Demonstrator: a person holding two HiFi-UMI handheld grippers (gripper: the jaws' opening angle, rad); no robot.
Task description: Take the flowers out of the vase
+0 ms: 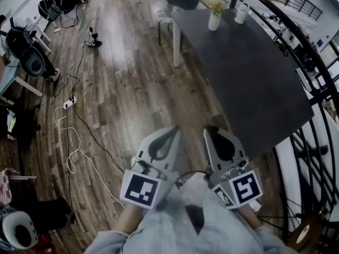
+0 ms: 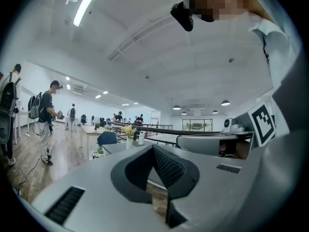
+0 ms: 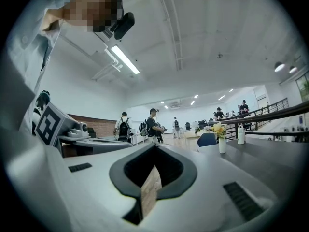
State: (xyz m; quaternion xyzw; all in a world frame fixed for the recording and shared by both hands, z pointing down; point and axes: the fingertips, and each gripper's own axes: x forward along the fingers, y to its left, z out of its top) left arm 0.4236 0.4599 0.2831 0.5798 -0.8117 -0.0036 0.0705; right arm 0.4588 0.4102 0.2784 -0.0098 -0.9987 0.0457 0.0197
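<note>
- The left gripper (image 1: 174, 130) and right gripper (image 1: 211, 131) are both closed on nothing, held side by side and pointing about level.
- The dark table (image 1: 254, 89) begins just ahead of the right gripper.
- The vase (image 1: 213, 21) stands upright at the table's far end, well apart from both grippers. The flowers (image 1: 214, 2) rise from its top.
- The right gripper looks slightly nearer, and its 2 jaws must open first.

The flowers (image 1: 214, 1) are yellow, the vase (image 1: 213, 21) white, the table (image 1: 249, 83) dark grey. The floor (image 1: 122, 78) is brown planks. The left gripper (image 1: 176, 128) and right gripper (image 1: 208, 130) are grey with black-and-white markers.
</note>
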